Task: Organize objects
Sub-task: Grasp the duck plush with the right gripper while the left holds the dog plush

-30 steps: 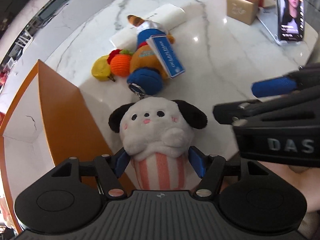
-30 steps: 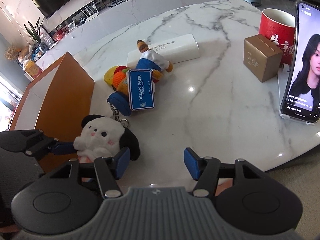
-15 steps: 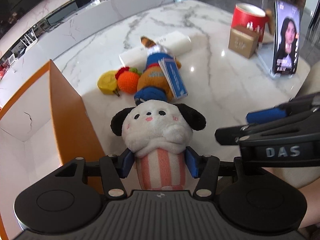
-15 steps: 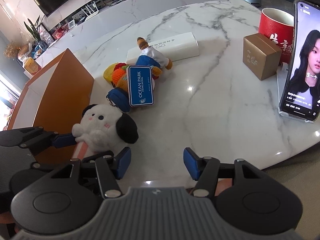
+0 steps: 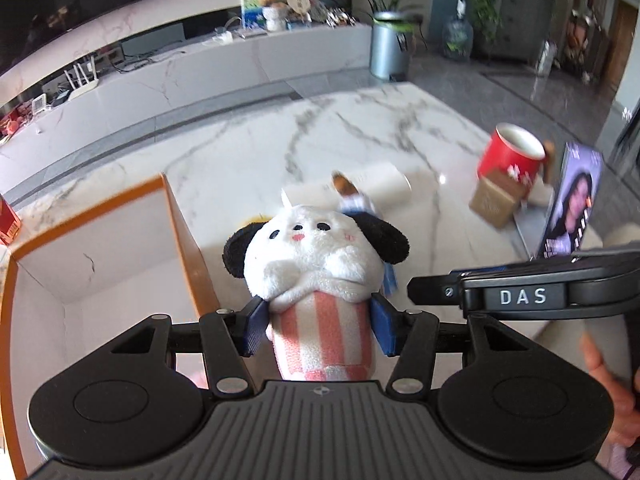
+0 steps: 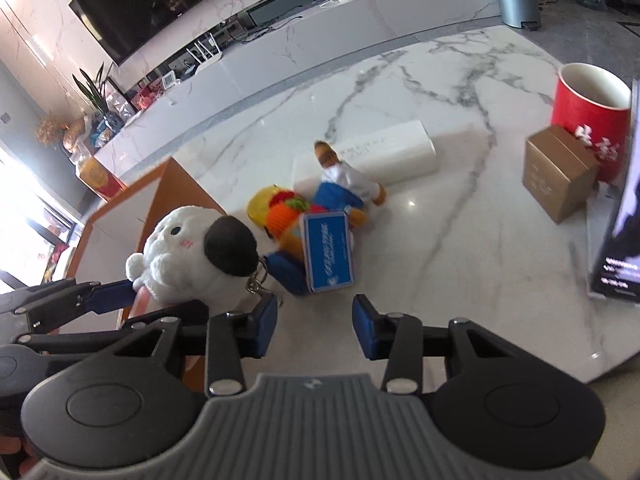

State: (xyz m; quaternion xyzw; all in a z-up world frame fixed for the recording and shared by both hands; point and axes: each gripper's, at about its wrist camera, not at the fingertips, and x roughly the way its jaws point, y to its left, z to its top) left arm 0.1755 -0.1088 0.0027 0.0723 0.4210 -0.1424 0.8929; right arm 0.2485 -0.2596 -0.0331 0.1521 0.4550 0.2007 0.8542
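Plush dog [image 5: 316,276], white with black ears and a pink-striped body, sits clamped between the blue fingers [image 5: 256,326] of the left gripper [image 5: 318,330]. The pads press on both sides of its striped lower body, so it is firmly gripped. Its long axis runs straight out from the fingers, head at the far end, and it is lifted clear of the counter [image 5: 248,160].

Just to the left of the dog stands an open orange box [image 5: 182,220] with a pale inside. Its near wall is beside the left fingers, so the left hand is by far the nearer one to it. Judging by the task, the coming move is likely a short carry leftward over that wall.

The right gripper [image 6: 314,330] hovers to the right, above bare marble. Its blue fingers [image 6: 366,332] are partly apart and closing, with nothing between them.

Farther out on the counter lie a heap of soft toys [image 6: 320,216] carrying a blue tag [image 6: 328,256], and behind it a long white box [image 6: 384,152]. At the far right are a small gold carton [image 6: 560,172], a red cup [image 6: 588,116] and a propped phone [image 5: 572,208].
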